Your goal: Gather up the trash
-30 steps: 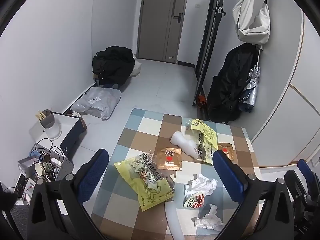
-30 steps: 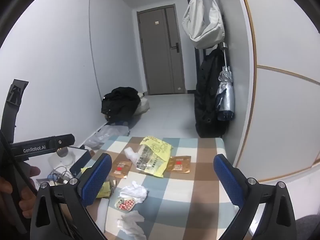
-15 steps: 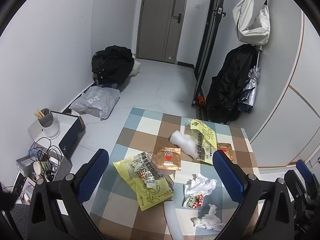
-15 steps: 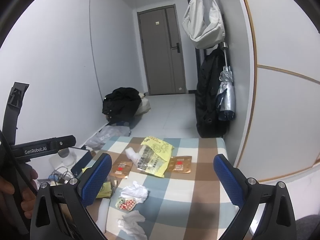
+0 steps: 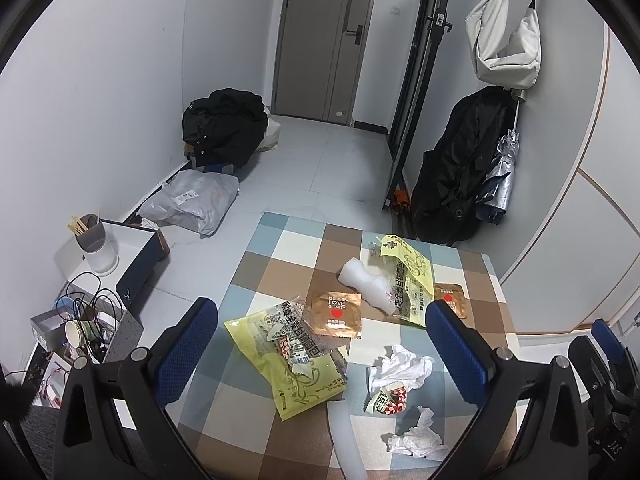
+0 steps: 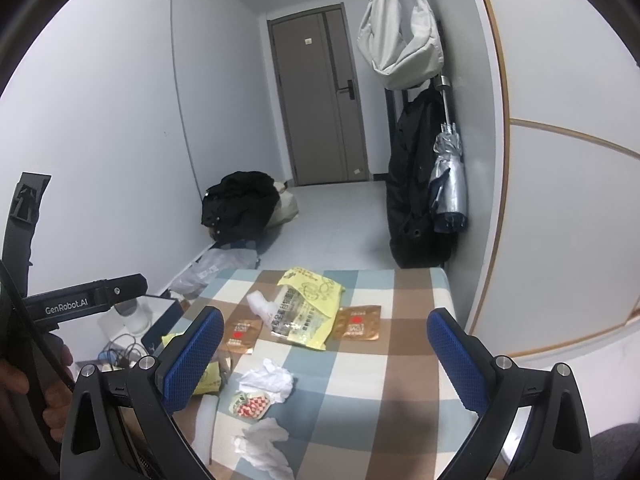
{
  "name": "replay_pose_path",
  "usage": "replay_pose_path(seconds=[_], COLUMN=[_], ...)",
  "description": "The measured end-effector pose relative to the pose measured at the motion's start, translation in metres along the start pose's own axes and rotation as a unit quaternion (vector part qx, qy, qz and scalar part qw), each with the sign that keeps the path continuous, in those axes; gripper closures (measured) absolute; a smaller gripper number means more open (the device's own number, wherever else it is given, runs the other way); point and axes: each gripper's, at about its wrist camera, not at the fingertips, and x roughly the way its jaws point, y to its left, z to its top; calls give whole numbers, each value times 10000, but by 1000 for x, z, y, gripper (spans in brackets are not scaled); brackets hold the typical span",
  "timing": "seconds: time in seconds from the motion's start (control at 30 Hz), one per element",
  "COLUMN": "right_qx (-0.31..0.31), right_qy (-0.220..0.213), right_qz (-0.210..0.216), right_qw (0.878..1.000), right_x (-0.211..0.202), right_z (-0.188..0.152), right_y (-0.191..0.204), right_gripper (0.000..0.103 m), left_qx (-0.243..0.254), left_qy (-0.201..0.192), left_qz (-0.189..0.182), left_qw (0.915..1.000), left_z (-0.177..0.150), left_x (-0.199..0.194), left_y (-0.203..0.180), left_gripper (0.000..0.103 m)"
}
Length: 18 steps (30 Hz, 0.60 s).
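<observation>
Left tool (image 5: pixel 322 354): spread wide, empty, poised over wrappers (image 5: pixel 294 358) (choosing a first pick).
Right tool (image 6: pixel 324 354): likewise released, raised above desk (image 6: pixel 412 376).

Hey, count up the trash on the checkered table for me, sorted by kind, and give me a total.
Yellow wrappers: 2
Brown sachets: 2
Crumpled white tissues: 2
Red-checked wrapper: 1
White foam piece: 1
Total: 8, all lying on the table.
</observation>
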Motion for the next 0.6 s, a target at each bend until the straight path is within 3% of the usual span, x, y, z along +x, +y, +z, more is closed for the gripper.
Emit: replay_pose_path(seconds=[0.6], right_qx=[-30], right_qy=[-96], right_qz=[8], right_qw=[9999], right_x=[-3], right_z=[1], right_y=[1], right_gripper=[1], left_qx=[76], left_qy=[22], left_qz=[-94], left_qw=[9999], left_z=[-7], left_x=[-1], left_y=[-2], left_gripper=[1])
